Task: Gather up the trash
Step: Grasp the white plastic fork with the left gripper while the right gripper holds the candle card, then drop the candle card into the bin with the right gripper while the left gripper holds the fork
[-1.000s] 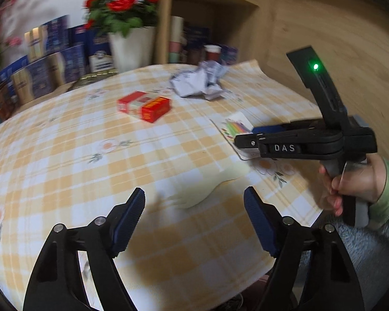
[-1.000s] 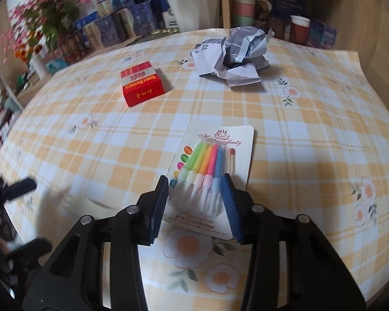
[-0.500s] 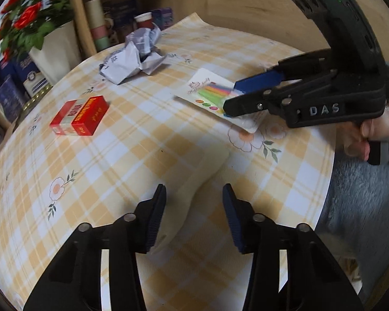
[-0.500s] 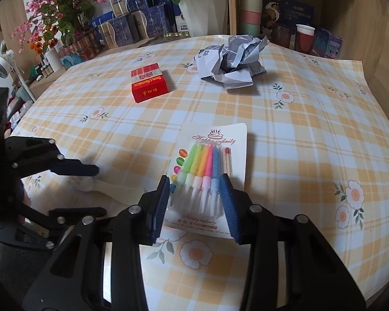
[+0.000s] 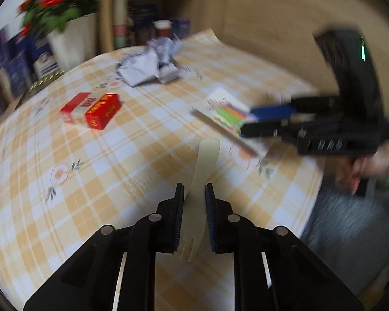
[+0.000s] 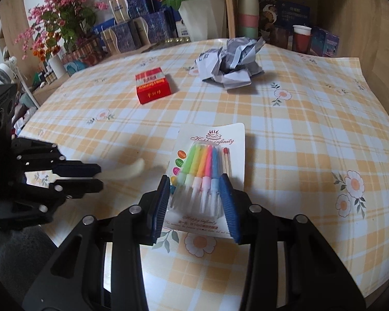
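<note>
**On the checked cloth, both our grippers are loaded**

Across the checked tablecloth (image 6: pixel 298 119), the crumpled paper (image 6: pixel 230 64) and red box (image 6: pixel 151 88) are lying well ahead of us. Our right gripper (image 6: pixel 195 199) is squeezing the candle card (image 6: pixel 212 155), its length running straight away from us. Our left gripper (image 5: pixel 193 207) is clamping the pale plastic fork (image 5: pixel 202 165), having just been closing on it; the handle is pointing forward, tines back toward us.
</note>
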A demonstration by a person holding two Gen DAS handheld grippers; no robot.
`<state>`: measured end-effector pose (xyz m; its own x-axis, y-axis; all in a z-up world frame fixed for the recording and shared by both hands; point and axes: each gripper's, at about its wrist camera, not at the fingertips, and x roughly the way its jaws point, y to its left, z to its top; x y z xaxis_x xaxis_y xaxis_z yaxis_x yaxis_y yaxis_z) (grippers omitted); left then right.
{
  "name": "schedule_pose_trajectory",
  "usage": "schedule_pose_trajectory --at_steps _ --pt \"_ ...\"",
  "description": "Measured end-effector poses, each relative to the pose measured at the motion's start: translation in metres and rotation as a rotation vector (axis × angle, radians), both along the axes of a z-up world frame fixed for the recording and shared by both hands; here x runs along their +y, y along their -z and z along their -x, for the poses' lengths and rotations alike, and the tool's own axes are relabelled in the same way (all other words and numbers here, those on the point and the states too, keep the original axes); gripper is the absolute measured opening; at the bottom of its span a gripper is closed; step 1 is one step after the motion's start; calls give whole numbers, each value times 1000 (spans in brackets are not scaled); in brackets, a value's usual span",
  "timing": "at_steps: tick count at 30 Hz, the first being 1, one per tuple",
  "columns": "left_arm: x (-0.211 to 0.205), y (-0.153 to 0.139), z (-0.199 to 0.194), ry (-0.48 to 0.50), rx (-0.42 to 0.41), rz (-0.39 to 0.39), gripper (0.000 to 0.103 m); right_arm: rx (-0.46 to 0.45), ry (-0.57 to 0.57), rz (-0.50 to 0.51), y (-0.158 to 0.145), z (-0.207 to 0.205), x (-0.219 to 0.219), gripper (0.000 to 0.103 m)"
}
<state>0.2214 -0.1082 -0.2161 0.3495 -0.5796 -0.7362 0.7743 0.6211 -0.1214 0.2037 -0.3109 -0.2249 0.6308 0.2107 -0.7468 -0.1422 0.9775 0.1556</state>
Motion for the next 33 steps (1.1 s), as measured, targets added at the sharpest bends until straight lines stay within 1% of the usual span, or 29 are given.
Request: schedule_pose_trajectory --at_steps 1,4,9,16,19,23,29,33 --pt "5 -4 3 -28 2 31 16 -3 2 -3 -1 1 0 41" --pt "16 -12 13 -84 8 90 16 -10 6 -15 -3 6 1 41" --pt "33 -23 32 -164 2 140 16 -22 5 -38 -10 17 4 41" --pt "71 -42 65 -265 6 204 16 -32 -22 -57 -23 44 17 41" --pt "85 -50 82 -293 -6 220 16 -31 -54 -73 -26 62 27 41" --pt "99 -61 107 -310 -31 220 16 -33 -116 -78 -29 87 46 41" --pt "114 -74 139 -322 -65 221 16 14 -233 -78 -21 131 81 41" --pt "122 -78 156 -334 -78 223 16 57 -308 -89 -9 160 105 41"
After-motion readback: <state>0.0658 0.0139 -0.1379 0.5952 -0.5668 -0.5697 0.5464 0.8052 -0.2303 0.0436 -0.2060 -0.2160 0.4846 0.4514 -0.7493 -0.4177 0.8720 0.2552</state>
